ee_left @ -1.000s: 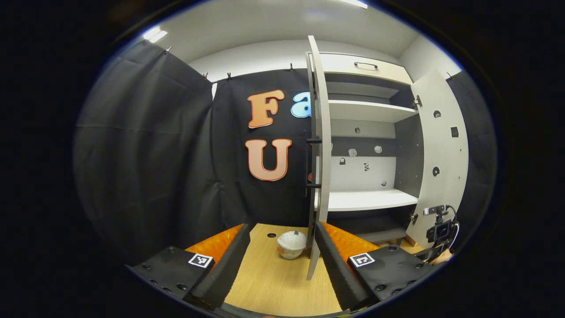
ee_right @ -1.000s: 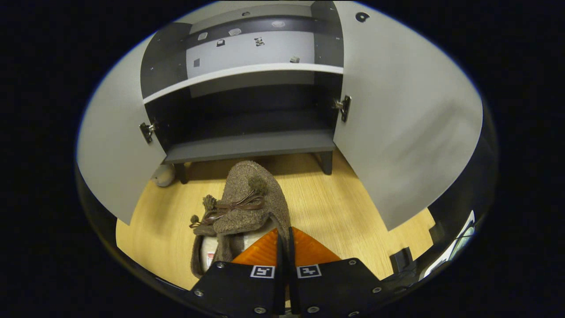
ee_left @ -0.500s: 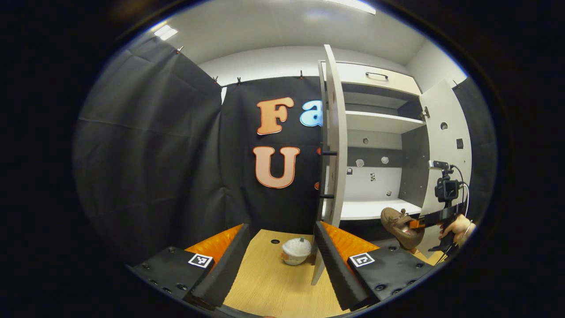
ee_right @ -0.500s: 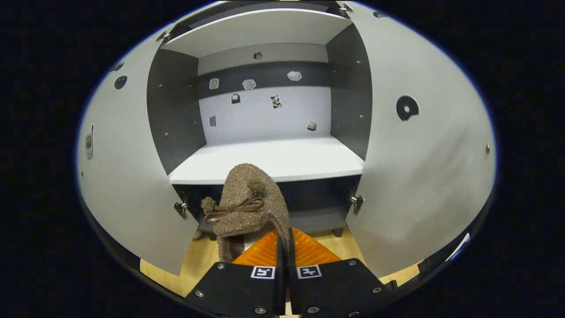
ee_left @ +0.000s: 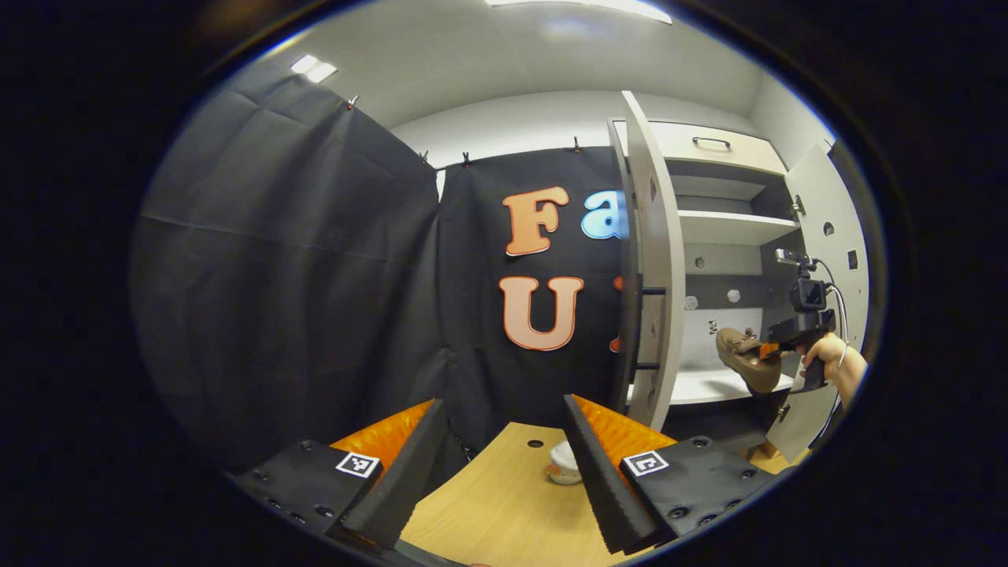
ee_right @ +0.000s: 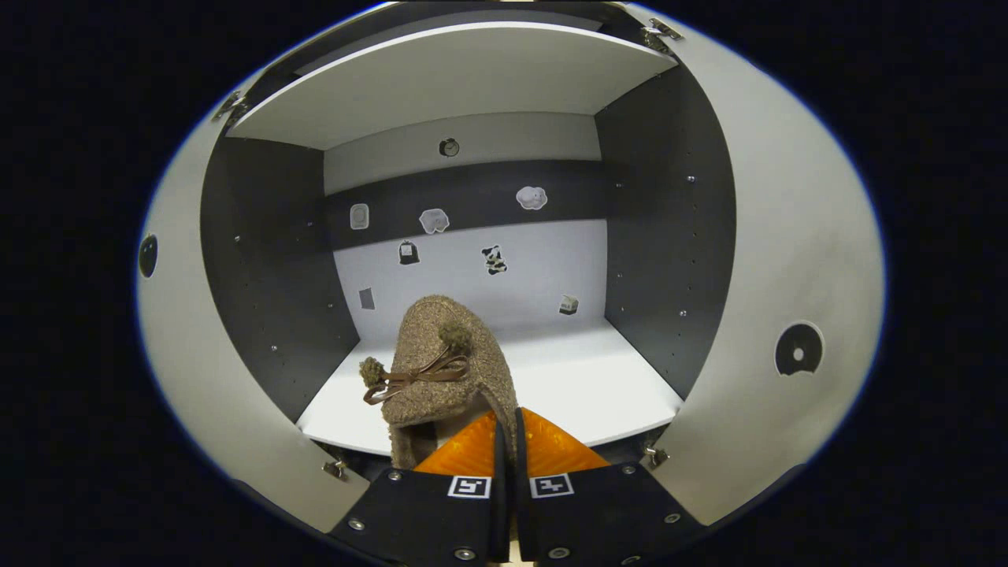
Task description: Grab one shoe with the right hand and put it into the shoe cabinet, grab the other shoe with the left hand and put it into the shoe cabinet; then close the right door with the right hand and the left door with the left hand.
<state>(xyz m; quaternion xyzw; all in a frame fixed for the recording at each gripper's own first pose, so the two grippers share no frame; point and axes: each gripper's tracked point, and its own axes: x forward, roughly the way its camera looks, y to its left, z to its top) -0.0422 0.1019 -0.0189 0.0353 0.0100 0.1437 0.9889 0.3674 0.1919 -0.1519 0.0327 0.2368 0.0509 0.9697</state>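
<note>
Right tool (ee_right: pixel 504 441) clamped on brown shoe (ee_right: pixel 441 370), held before white cabinet shelf (ee_right: pixel 583 386); left tool (ee_left: pixel 496 465) open, empty.

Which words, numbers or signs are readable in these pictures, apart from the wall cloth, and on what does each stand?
No readable words or numbers.
Stickers on the cabinet's back wall: small pictures, too small to read.
Square markers on the right gripper: coded patterns, no letters.

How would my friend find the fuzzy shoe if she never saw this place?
Look at the tall cabinet with both doors open. In front of its white shelf, the right gripper holds up a shoe. It is brown and woolly, with a bow and pom-poms.
</note>
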